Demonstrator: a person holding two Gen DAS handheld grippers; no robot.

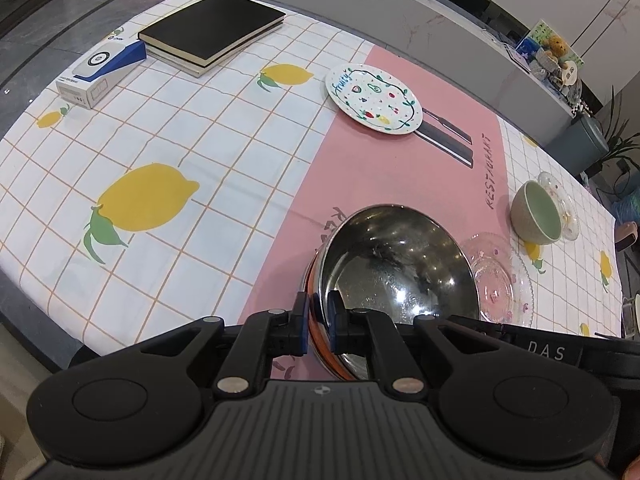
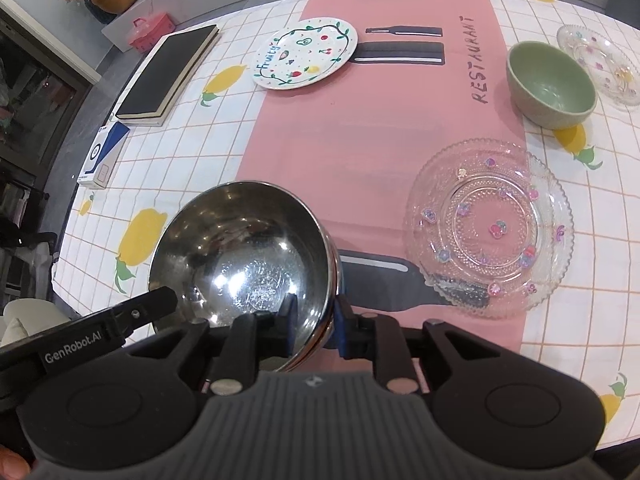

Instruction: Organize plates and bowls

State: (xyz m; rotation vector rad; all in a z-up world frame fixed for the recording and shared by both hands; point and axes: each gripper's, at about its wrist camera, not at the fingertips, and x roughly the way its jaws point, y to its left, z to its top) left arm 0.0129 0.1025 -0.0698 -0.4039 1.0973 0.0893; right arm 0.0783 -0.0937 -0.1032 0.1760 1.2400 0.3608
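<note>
Both tools angled steeply down: left tool & right tool apparently pinching steel bowl rim, opposite sides.

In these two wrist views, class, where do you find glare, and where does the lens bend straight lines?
Left wrist view: bright glints inside the steel bowl; the tablecloth grid bows outward. Right wrist view: a strong white spot in the steel bowl, sparkle on the glass plate, table edges curved.
</note>
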